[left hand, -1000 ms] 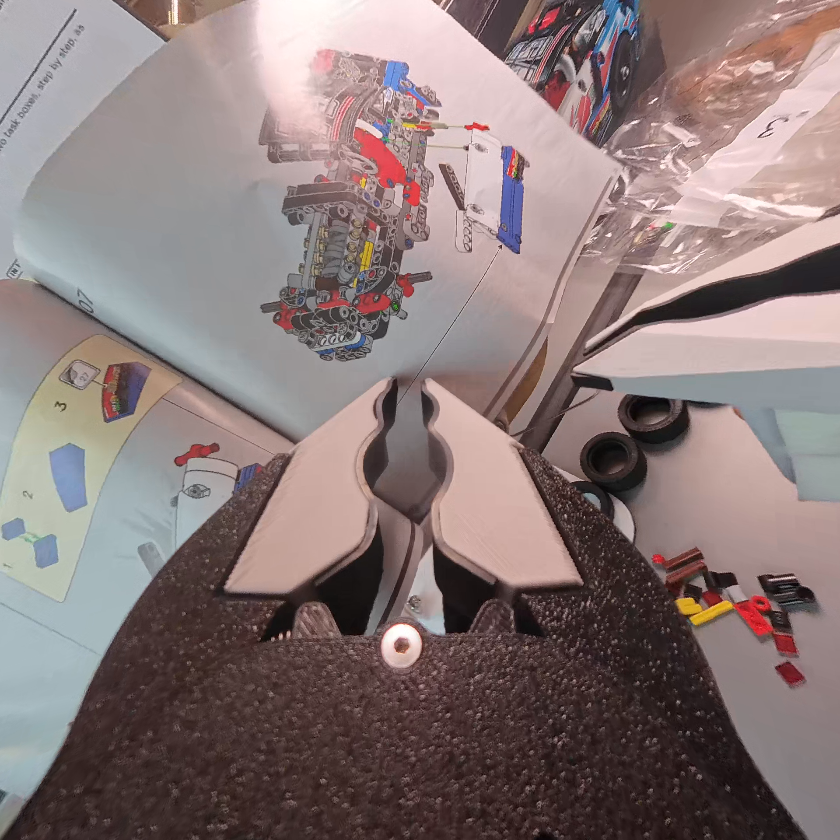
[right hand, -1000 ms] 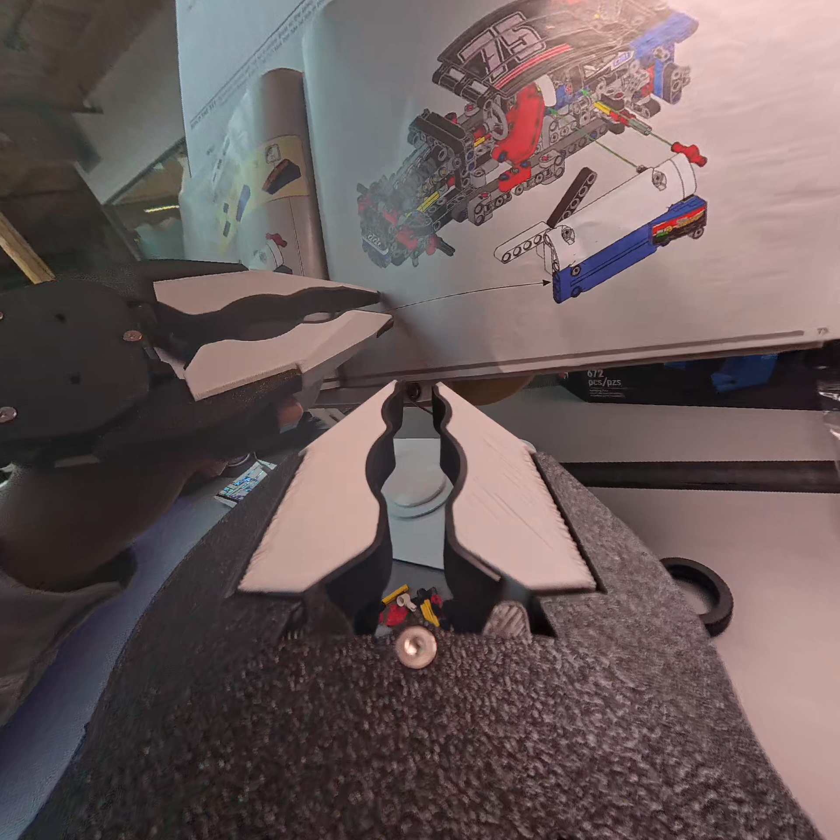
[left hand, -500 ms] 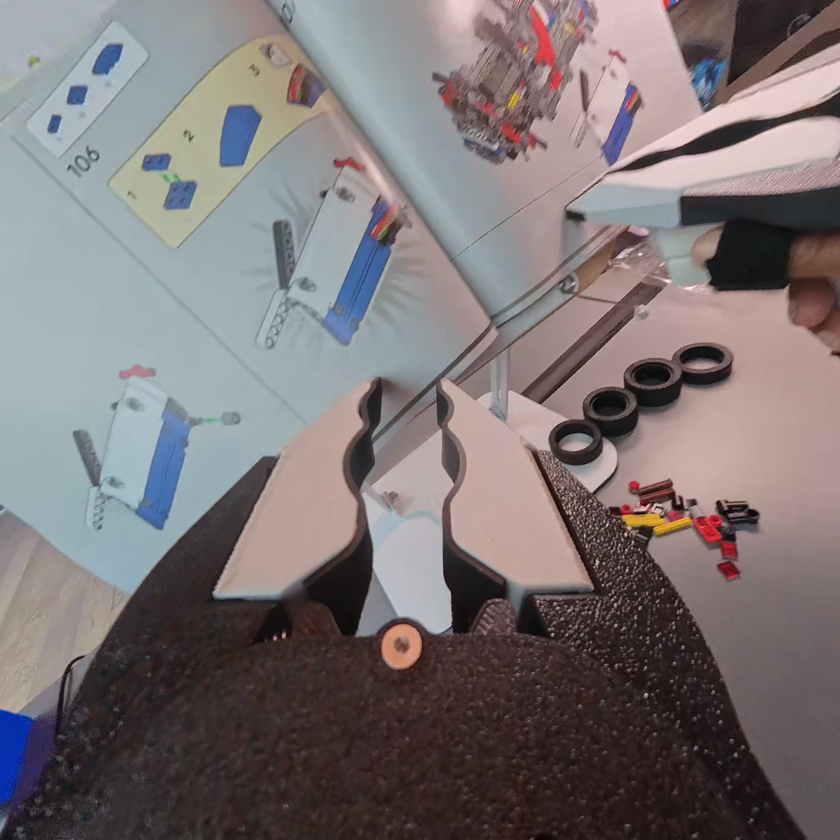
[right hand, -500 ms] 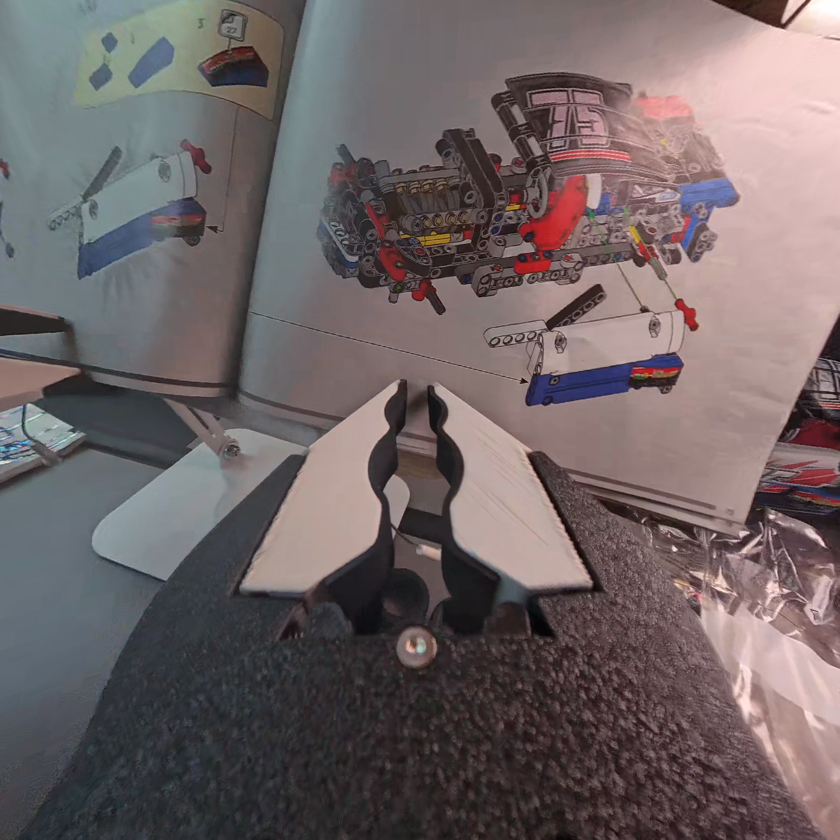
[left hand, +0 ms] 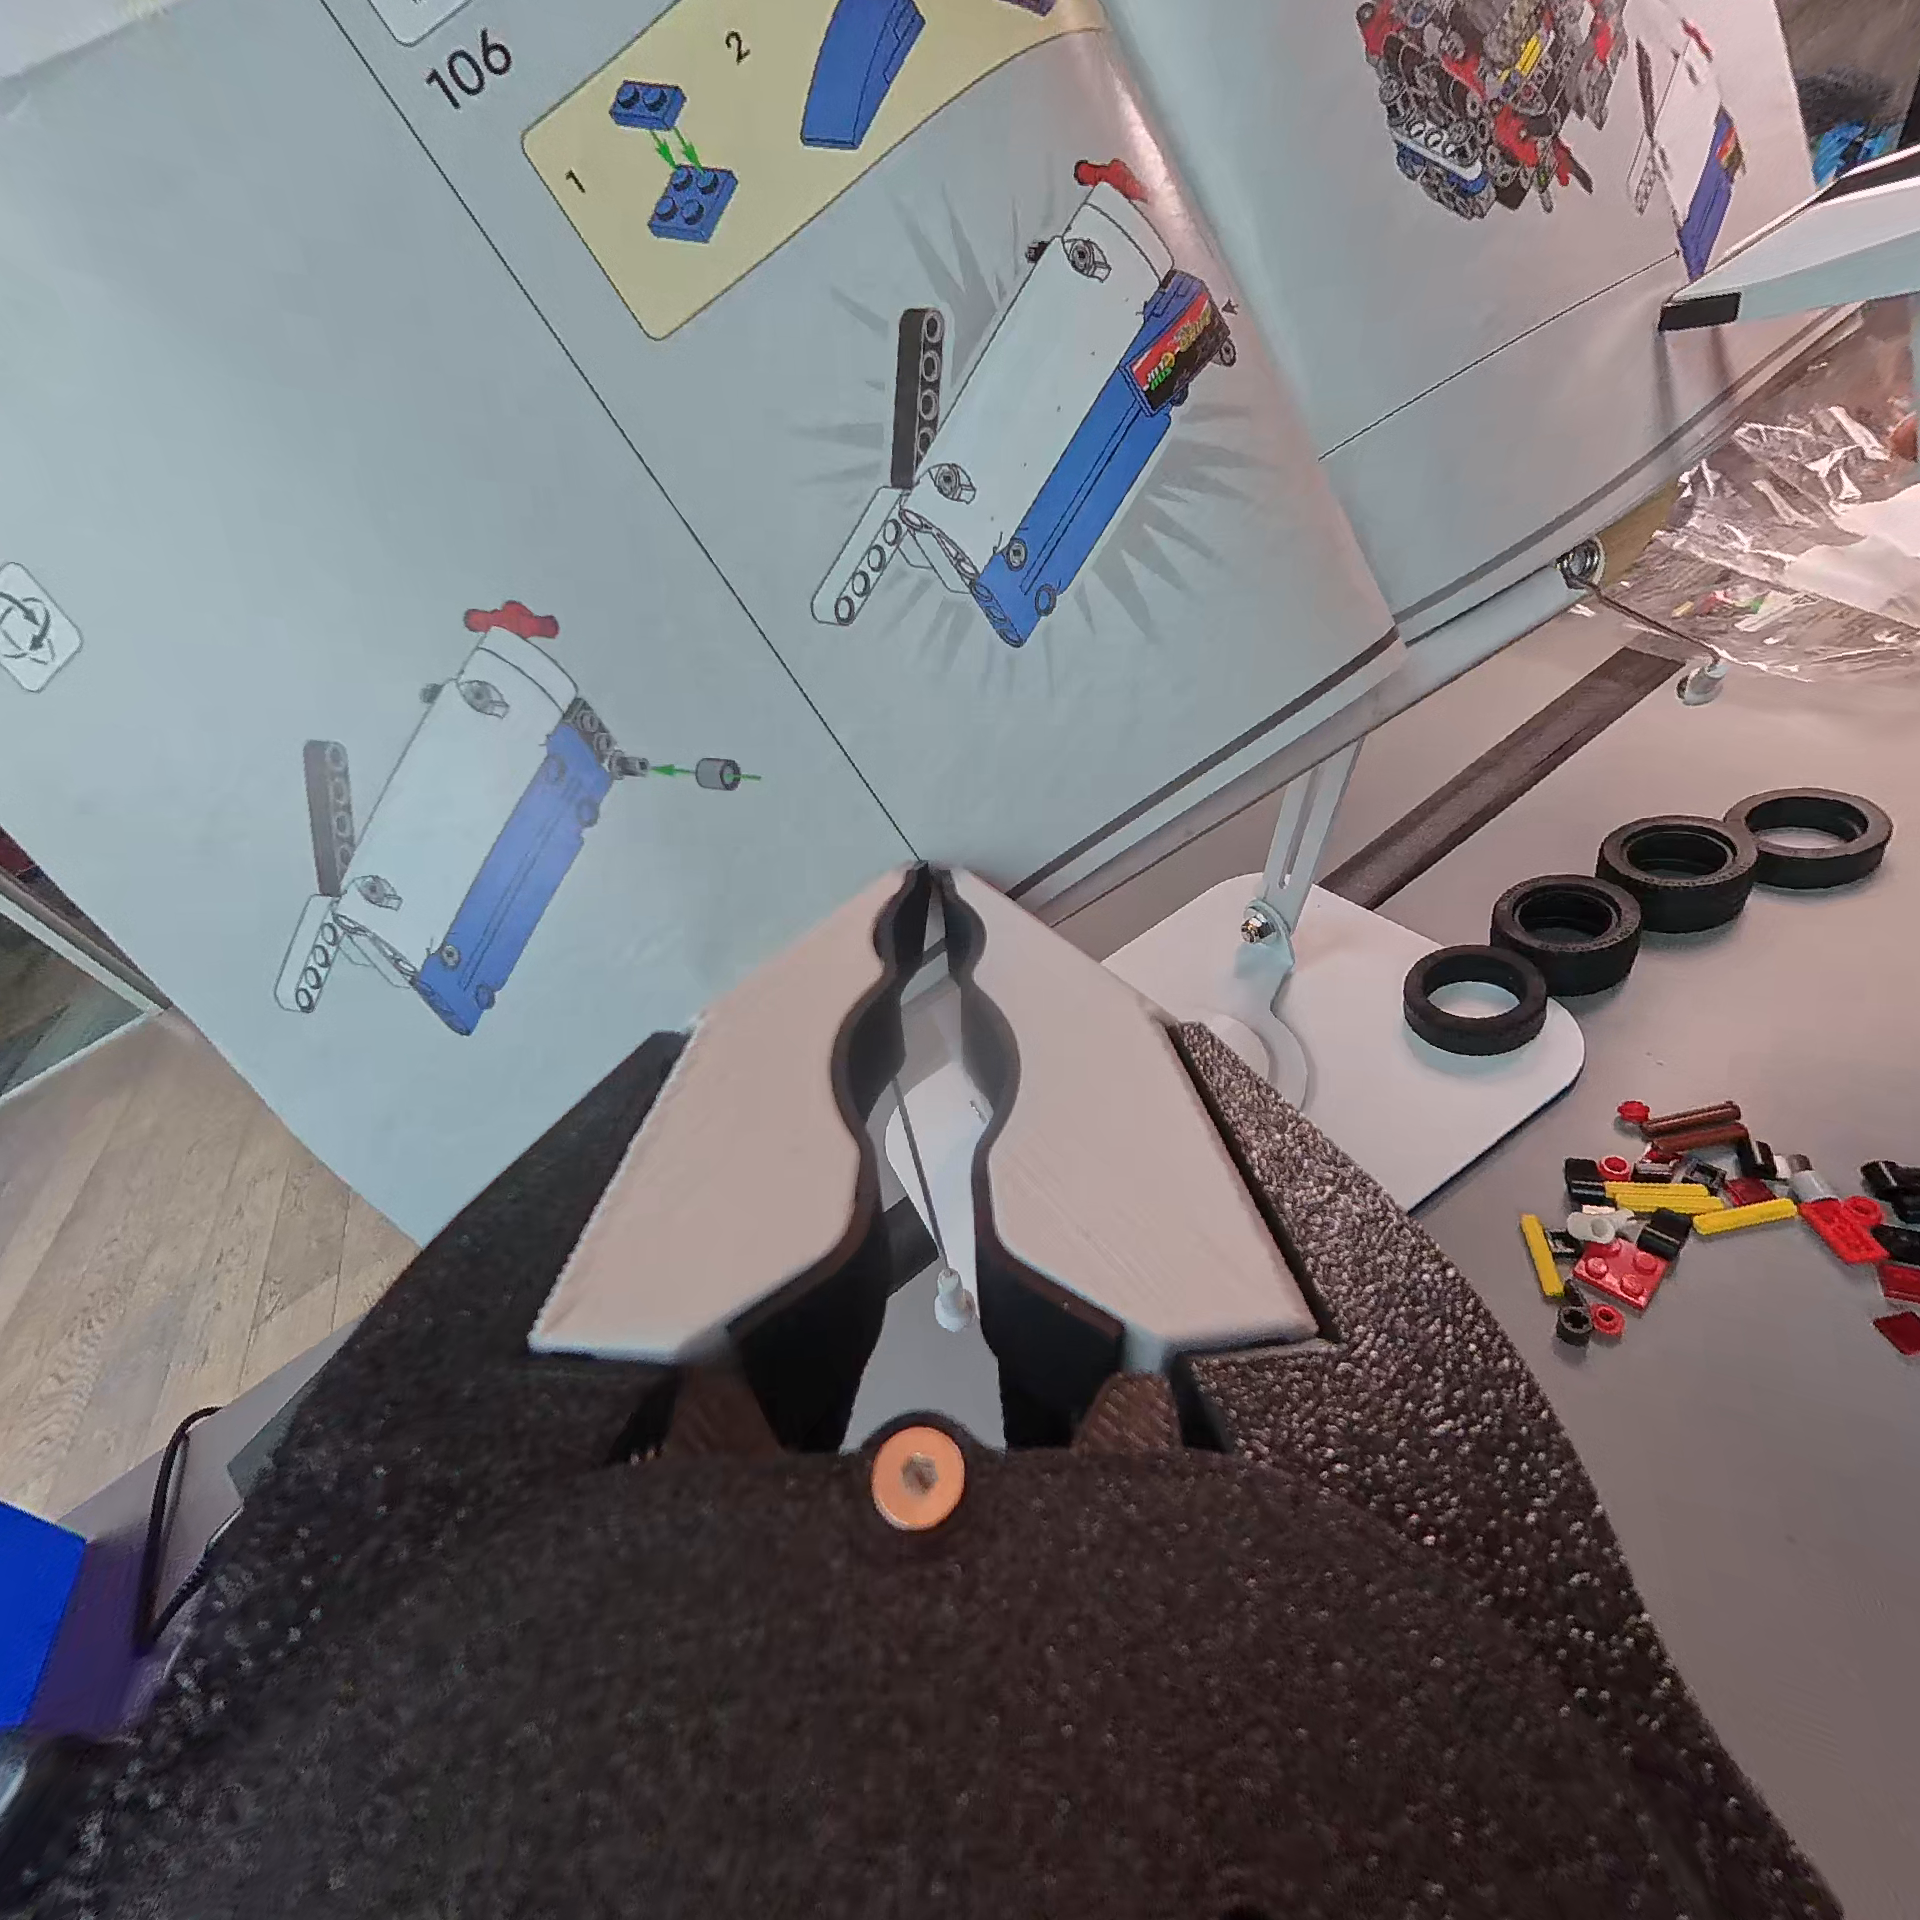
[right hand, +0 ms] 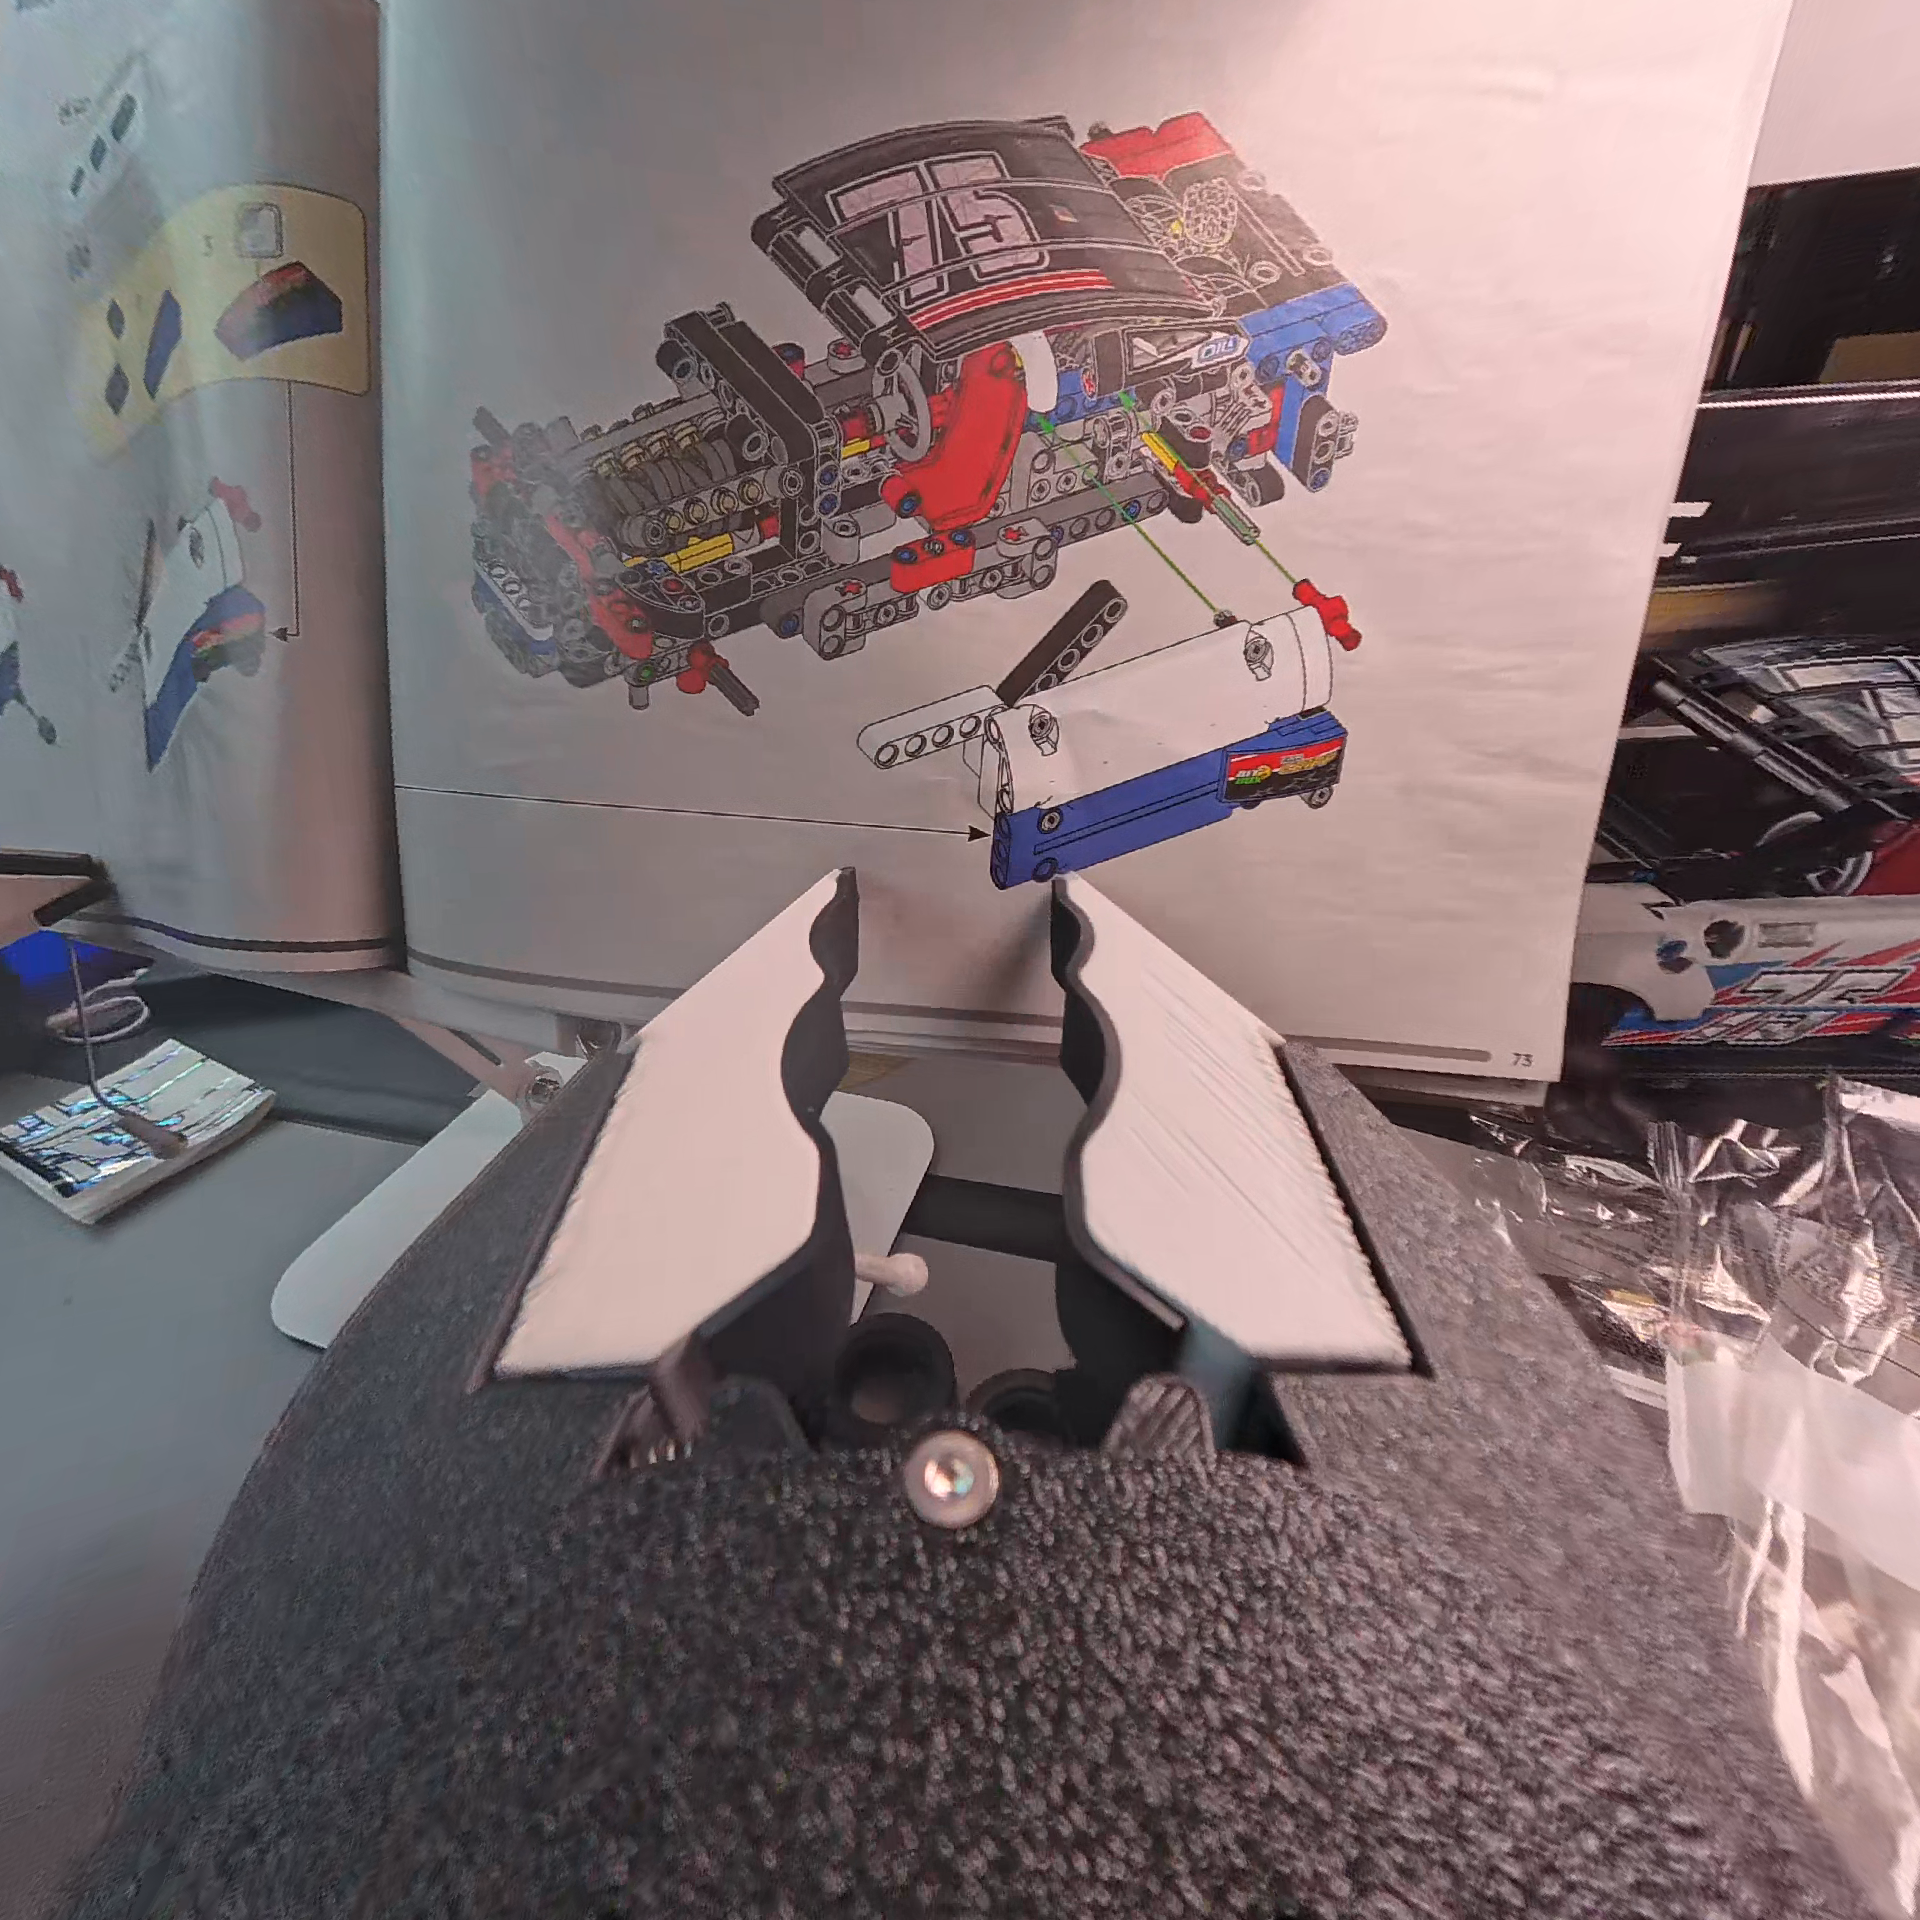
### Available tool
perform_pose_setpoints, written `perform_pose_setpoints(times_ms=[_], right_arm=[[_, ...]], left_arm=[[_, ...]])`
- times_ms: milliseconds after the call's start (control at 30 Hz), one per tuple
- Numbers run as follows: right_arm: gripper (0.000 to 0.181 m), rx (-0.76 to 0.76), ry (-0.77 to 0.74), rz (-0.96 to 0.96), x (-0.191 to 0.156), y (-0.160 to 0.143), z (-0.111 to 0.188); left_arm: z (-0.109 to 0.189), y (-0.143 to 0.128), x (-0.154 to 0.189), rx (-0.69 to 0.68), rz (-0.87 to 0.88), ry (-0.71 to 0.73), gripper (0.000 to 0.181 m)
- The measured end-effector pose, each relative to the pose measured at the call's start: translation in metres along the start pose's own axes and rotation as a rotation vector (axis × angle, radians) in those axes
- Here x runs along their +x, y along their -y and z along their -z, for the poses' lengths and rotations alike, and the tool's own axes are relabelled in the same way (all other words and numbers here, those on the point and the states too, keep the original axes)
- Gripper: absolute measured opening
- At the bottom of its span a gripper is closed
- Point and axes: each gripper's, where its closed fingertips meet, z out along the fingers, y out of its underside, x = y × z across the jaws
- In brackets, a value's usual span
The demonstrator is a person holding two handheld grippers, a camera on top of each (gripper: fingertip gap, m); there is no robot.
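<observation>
Glossy paper fills both views: a pale, open instruction booklet (left hand: 644, 540) printed with coloured brick-model diagrams stands propped on a white metal stand with a rounded flat base plate (left hand: 1496, 1091) on the smooth grey table (left hand: 1766, 1507). The left gripper (left hand: 928, 883), with pale wedge-shaped fingers (left hand: 748, 1122) edged in wavy black rubber and set in a grainy black body, has its jaws closed to a hairline slit right at the booklet's lower edge; whether paper is pinched between the tips cannot be told. A thin wire with a small white cap shows through the gap behind the tips.

The right gripper (right hand: 951, 894) faces the booklet's right-hand page (right hand: 1039, 520), its jaws parted and empty, tips near the bottom margin but apart from it.

Four matte black rubber tyres (left hand: 1636, 914) lie in a row beside the stand, the nearest resting on the base plate. Just beyond sits a loose heap of small red, yellow, black and brown plastic bricks (left hand: 1725, 1205), partly cut off by the frame edge. Crinkled clear plastic bags (right hand: 1766, 1299) lie to the right, their contents too blurred to make out. A printed cardboard box showing a racing car (right hand: 1766, 935) stands behind the page, half hidden. A small shiny booklet (right hand: 125, 1127) lies flat at the left.
</observation>
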Motion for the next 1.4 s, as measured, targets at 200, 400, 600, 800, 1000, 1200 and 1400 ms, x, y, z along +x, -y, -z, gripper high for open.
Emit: perform_pose_setpoints(times_ms=[200,400,600,800,1000,1200,1400], right_arm=[[0.041,0.0,0.01,0.007,0.001,0.002,0.001],[0.041,0.029,0.023,-0.009,0.002,0.015,0.005],[0.041,0.03,0.025,-0.002,0.003,0.019,0.005],[0.041,0.03,0.029,-0.006,0.003,0.019,0.005],[0.041,0.024,0.028,-0.008,0.005,0.013,0.007],[0.041,0.015,0.025,-0.016,0.009,0.007,0.007],[0.041,0.016,0.026,-0.015,0.01,0.007,0.007]], left_arm=[[0.0,0.0,0.001,0.001,0.009,-0.009,0.002],[0.001,0.0,0.002,-0.003,0.003,-0.01,0.004],[0.001,0.0,0.002,-0.003,0.004,-0.008,0.005],[0.001,0.0,0.003,-0.007,-0.004,-0.009,0.005],[0.001,0.0,0.002,-0.007,-0.007,-0.007,0.005],[0.001,-0.001,0.002,-0.005,-0.01,-0.006,0.005],[0.001,-0.001,0.002,-0.006,-0.014,-0.004,0.005]])
